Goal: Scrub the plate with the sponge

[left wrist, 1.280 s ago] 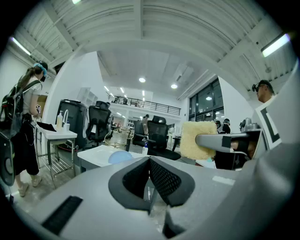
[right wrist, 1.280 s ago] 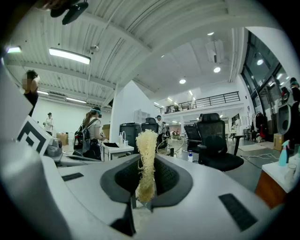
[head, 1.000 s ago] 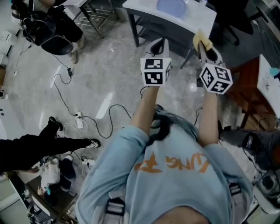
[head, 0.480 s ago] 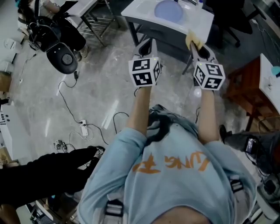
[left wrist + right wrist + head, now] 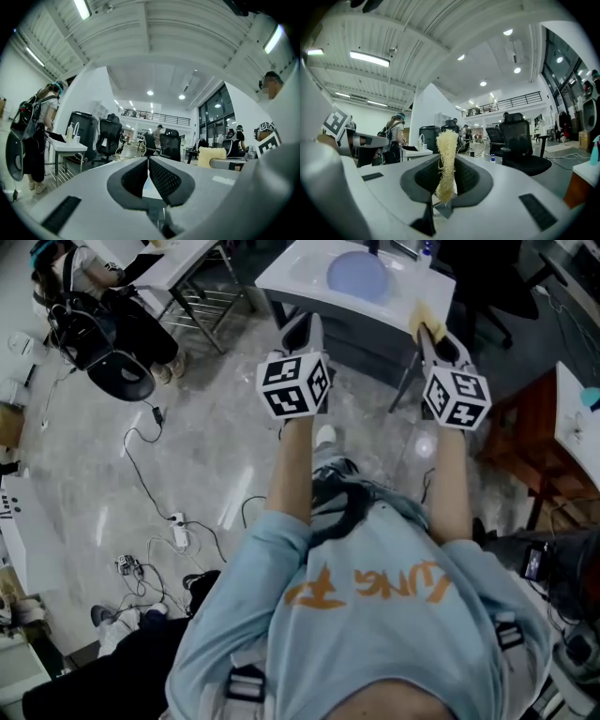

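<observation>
A pale blue plate lies on the white table at the top of the head view. Both grippers are held out over the floor just short of that table's near edge. My left gripper is shut with nothing between its jaws, and its own view shows the black pads pressed together. My right gripper is shut on a yellow sponge. In the right gripper view the sponge stands squeezed thin between the pads. The left gripper view shows the sponge at the right.
A black office chair and a person are at the far left, beside another white table. Cables and a power strip lie on the grey floor. A brown wooden table stands at the right.
The person has stepped toward the white table, so the plate and table edge sit nearer both grippers. Both grippers have kept their states, with the sponge still in the right one.
</observation>
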